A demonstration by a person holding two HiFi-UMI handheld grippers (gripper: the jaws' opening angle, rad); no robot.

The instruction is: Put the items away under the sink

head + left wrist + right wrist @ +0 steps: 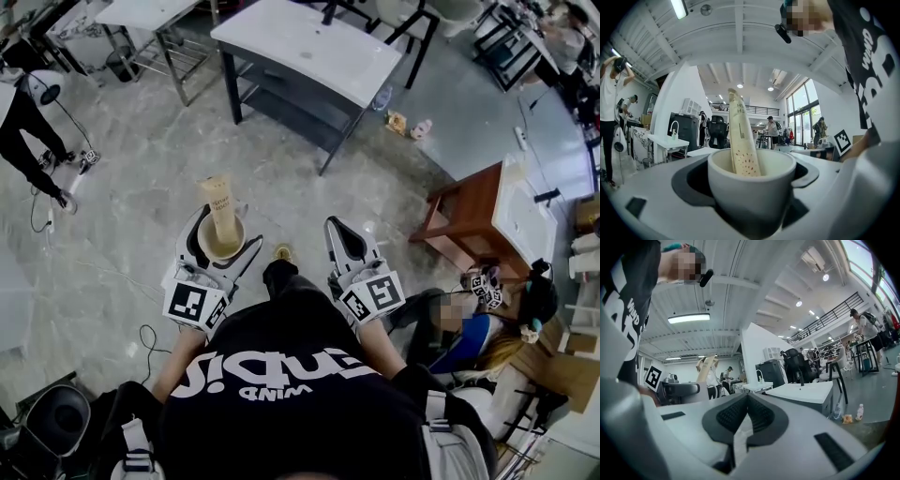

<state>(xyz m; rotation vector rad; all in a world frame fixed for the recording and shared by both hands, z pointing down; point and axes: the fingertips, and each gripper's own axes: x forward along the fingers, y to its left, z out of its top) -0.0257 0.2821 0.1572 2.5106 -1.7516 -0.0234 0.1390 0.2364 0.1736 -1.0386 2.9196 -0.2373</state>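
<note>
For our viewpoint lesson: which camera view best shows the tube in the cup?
The left gripper view: the tube stands large in the cup. Head view shows it from above; right gripper view, small and distant.

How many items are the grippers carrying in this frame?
2, both with the left gripper: a cup gripped between its fingers, and a tube standing tilted inside that cup. The right gripper is shut, nothing in it.

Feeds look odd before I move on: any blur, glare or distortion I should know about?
Left gripper view: strong fisheye, black corners, cup close and slightly soft, windows bright. Right gripper view: same bending, ceiling lamp blown white. Head view: evenly lit, sharp.
</note>
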